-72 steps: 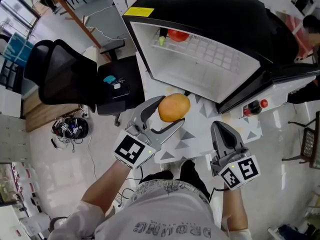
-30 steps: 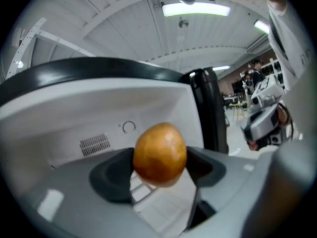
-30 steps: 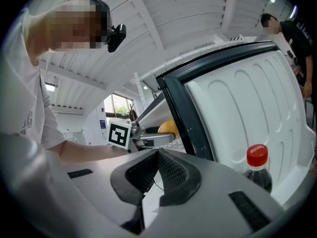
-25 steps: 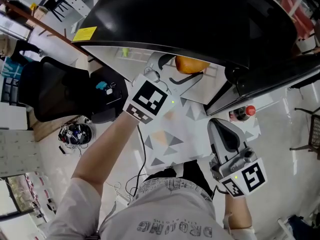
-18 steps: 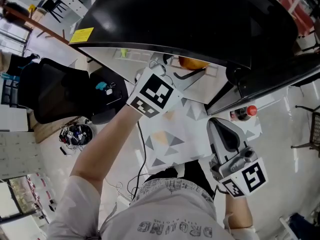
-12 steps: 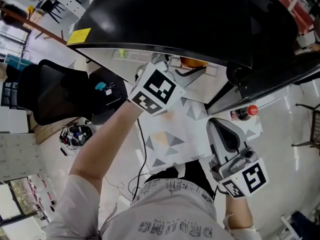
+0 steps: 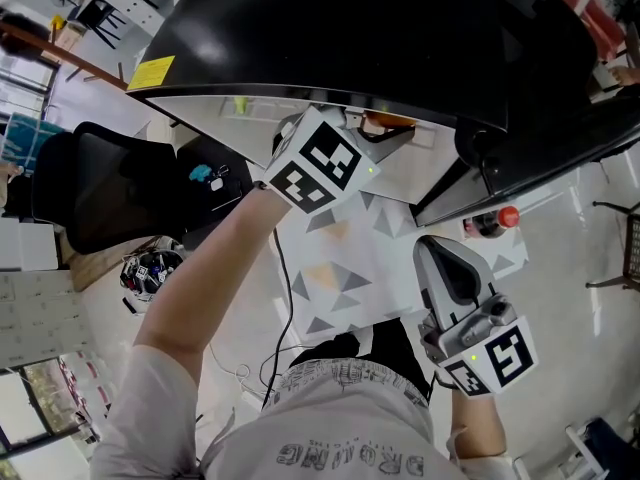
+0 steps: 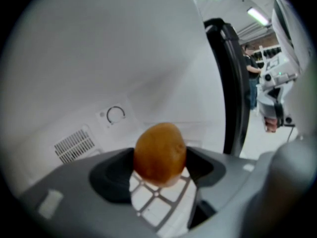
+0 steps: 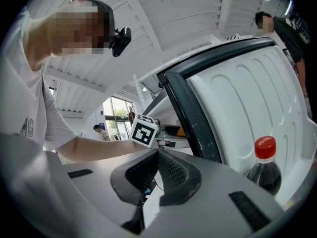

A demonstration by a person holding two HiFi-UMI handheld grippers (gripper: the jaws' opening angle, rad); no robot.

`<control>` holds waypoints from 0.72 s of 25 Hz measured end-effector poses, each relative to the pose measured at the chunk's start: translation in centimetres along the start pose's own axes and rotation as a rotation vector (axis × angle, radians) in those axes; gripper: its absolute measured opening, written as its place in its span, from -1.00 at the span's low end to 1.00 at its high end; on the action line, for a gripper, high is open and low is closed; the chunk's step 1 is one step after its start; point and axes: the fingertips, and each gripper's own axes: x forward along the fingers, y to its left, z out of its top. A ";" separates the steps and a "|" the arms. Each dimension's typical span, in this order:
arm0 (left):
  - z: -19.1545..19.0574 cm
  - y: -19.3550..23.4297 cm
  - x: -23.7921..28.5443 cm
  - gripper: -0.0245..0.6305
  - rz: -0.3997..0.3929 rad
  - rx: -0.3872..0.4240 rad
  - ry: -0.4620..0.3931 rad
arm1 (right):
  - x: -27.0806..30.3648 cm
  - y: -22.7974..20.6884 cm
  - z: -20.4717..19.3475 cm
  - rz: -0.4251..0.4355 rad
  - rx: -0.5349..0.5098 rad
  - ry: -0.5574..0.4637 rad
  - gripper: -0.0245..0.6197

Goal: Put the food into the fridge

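Left tongs [image 8: 159, 171] clamped on orange fruit [image 8: 160, 152], inside fridge [image 7: 330, 38], just above wire shelf [image 8: 157, 198]. Fruit likely light, firm, round; may roll on wires, so grip across widest middle. Head view: fridge top hides nearly all of fruit; left gripper view shows it whole. Right tongs [image 9: 157, 168] together, empty, by bench [image 7: 340, 268] near edge. Cola bottle [image 9: 264, 168] in door, clearest in right gripper view.

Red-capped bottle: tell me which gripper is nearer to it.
Right. The right gripper hangs shut and empty just beside the red-capped bottle, outside the fridge. The left gripper is farther off, reaching into the fridge with the orange fruit clamped in it.
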 end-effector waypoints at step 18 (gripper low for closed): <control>-0.2 0.1 0.9 0.10 -0.040 -0.002 0.021 | 0.1 -0.3 -1.2 0.000 0.015 0.024 -0.92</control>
